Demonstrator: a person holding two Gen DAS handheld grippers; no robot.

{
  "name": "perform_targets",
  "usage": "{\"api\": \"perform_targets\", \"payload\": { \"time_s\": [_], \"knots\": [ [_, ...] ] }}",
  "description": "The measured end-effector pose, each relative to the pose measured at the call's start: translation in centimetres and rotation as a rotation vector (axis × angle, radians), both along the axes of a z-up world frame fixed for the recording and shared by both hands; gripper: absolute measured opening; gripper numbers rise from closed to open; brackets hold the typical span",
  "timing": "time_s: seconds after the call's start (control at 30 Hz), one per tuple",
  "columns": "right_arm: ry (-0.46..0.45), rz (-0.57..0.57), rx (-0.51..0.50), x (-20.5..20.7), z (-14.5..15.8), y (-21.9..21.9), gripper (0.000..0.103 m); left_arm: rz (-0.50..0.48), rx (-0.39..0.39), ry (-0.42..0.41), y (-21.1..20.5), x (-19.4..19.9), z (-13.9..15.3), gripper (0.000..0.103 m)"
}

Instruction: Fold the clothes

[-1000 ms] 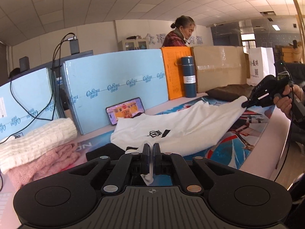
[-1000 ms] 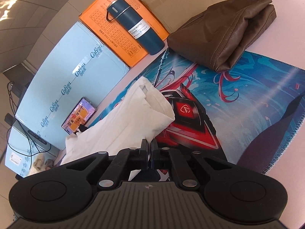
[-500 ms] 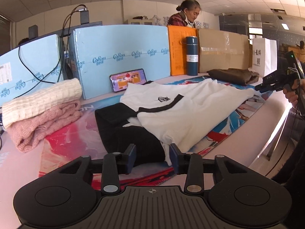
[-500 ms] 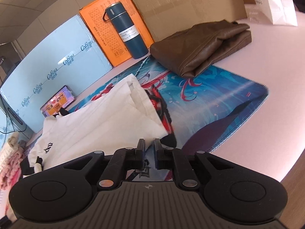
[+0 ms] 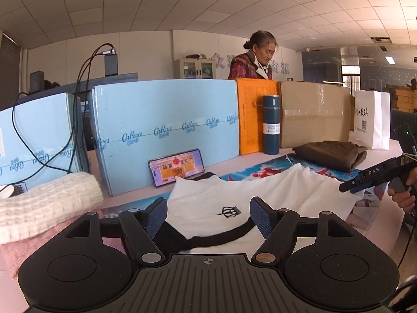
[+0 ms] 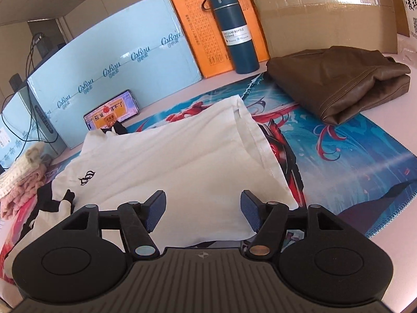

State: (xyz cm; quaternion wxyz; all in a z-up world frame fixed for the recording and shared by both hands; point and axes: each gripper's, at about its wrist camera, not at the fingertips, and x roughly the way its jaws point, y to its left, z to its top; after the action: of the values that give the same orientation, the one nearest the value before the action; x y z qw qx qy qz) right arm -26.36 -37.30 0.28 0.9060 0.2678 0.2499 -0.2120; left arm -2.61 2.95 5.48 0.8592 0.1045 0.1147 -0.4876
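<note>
Folded cream knit [image 5: 49, 203] is sitting on a pink one at far left. The white T-shirt [image 6: 166, 161] is lying flat on the printed mat [image 6: 351, 156], smooth cotton. Left gripper [image 5: 208, 220] and right gripper [image 6: 203, 212] are gaping wide, holding nothing. Folded brown garment [image 6: 344, 83] is resting far right.

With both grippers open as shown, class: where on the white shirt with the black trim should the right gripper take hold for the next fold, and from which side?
Probably the near hem corner of the white shirt with the black trim. It lies flat with a free edge on the printed blue mat, so the right gripper can come in low from the table's near edge.
</note>
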Motion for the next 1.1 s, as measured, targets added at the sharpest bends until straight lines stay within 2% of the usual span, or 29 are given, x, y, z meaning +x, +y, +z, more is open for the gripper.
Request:
{"api": "perform_targets", "payload": {
  "time_s": [0.13, 0.23, 0.3, 0.37, 0.47, 0.53, 0.63, 0.7, 0.77, 0.83, 0.9, 0.97, 1.03, 1.07, 1.1],
  "knots": [
    [-0.026, -0.020, 0.031, 1.3, 1.2, -1.3, 0.067, 0.053, -0.033, 0.046, -2.3, 4.5, 3.5, 0.077],
    [-0.099, 0.003, 0.082, 3.5, 2.5, -2.2, 0.074, 0.027, -0.071, 0.172, -5.3, 8.6, 5.5, 0.079],
    [-0.150, 0.033, 0.138, 5.5, 3.1, -2.8, 0.079, 0.011, -0.074, 0.265, -8.0, 11.3, 5.9, 0.083],
    [-0.155, 0.037, 0.140, 8.0, 3.4, -3.1, 0.079, 0.016, -0.030, 0.328, -11.4, 13.7, 5.1, 0.084],
    [-0.100, 0.055, 0.089, 12.4, 3.2, -3.4, 0.081, 0.068, 0.088, 0.426, -16.5, 17.1, 1.8, 0.084],
    [-0.074, 0.051, 0.167, 14.9, 1.9, -4.9, 0.081, 0.090, 0.140, 0.496, -18.9, 19.1, -0.9, 0.084],
    [-0.118, 0.064, 0.254, 15.3, -0.2, -6.7, 0.081, 0.089, 0.115, 0.584, -20.6, 21.3, -3.6, 0.083],
    [-0.148, 0.054, 0.257, 14.4, -1.1, -7.2, 0.081, 0.085, 0.098, 0.641, -21.8, 22.7, -5.2, 0.083],
    [-0.162, 0.059, 0.267, 14.0, -1.1, -7.2, 0.082, 0.097, 0.119, 0.678, -23.2, 23.7, -6.5, 0.083],
    [-0.174, 0.061, 0.265, 13.8, -1.0, -7.2, 0.084, 0.099, 0.139, 0.686, -24.3, 24.2, -7.5, 0.082],
    [-0.185, 0.065, 0.298, 13.8, -1.2, -7.5, 0.085, 0.072, 0.125, 0.693, -24.8, 24.5, -8.2, 0.082],
    [-0.205, 0.059, 0.342, 13.6, -1.4, -7.9, 0.085, 0.051, 0.119, 0.657, -24.8, 24.0, -8.1, 0.081],
    [-0.230, 0.047, 0.375, 13.3, -1.5, -8.4, 0.085, 0.033, 0.116, 0.602, -24.6, 23.2, -7.6, 0.054],
    [-0.243, 0.040, 0.389, 13.1, -1.5, -8.6, 0.085, 0.024, 0.114, 0.574, -24.5, 22.9, -7.3, 0.024],
    [-0.254, 0.035, 0.407, 12.9, -1.6, -8.9, 0.085, 0.015, 0.112, 0.546, -24.4, 22.5, -7.0, 0.006]
  ]
}}
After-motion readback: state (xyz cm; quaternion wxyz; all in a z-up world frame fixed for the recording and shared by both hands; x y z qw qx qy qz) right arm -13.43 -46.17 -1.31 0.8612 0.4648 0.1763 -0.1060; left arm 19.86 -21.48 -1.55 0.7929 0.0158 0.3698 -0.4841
